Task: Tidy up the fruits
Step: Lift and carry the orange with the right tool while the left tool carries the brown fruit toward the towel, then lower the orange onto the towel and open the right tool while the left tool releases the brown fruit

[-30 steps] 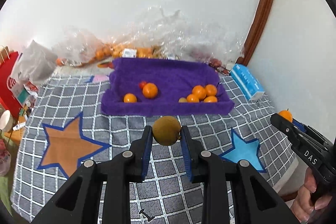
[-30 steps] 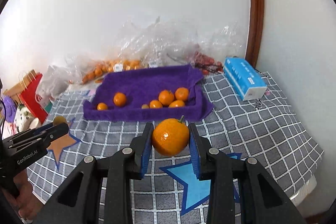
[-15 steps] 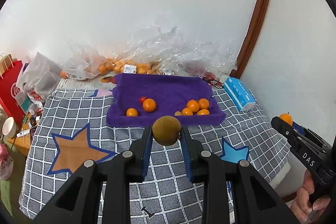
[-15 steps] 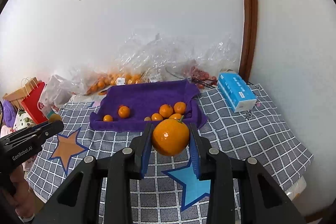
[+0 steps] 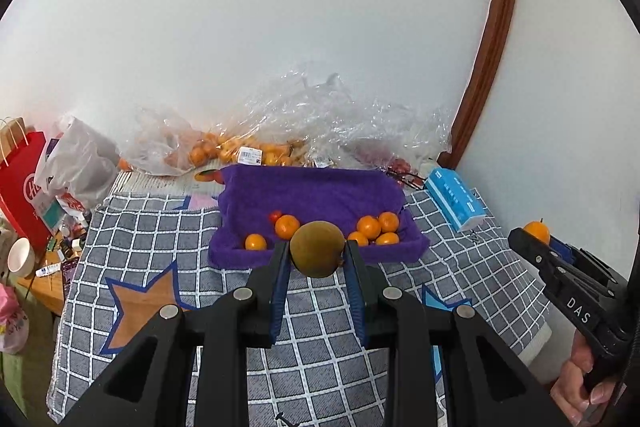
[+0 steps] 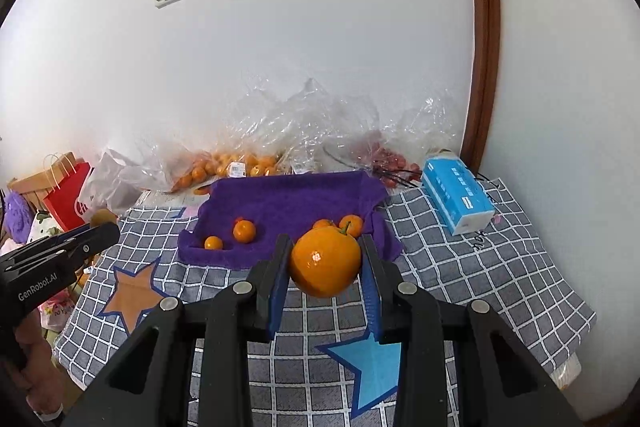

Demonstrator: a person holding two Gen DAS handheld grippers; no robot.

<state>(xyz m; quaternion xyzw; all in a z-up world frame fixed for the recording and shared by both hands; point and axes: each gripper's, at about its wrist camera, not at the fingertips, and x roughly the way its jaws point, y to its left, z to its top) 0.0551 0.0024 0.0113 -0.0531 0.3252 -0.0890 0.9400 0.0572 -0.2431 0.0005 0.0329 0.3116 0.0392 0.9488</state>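
My left gripper (image 5: 316,253) is shut on a brown-green round fruit (image 5: 317,249), held above the checked cloth in front of the purple towel tray (image 5: 320,191). My right gripper (image 6: 325,255) is shut on a large orange (image 6: 324,261) with a green stem. Several small oranges (image 5: 378,227) and a small red fruit (image 5: 275,215) lie in the tray. In the left wrist view the right gripper (image 5: 538,237) shows at the right edge with its orange. In the right wrist view the left gripper (image 6: 102,223) shows at the left edge.
Clear plastic bags with oranges (image 5: 236,153) and red fruits (image 6: 384,157) lie against the wall behind the tray. A blue tissue box (image 6: 458,199) sits at the right of the grey checked cloth (image 5: 160,235). A red paper bag (image 5: 22,183) and clutter stand at the left.
Both grippers have risen with their fruits still held; the tray and cloth now sit lower and smaller in both views, and the wall switch has come into sight.
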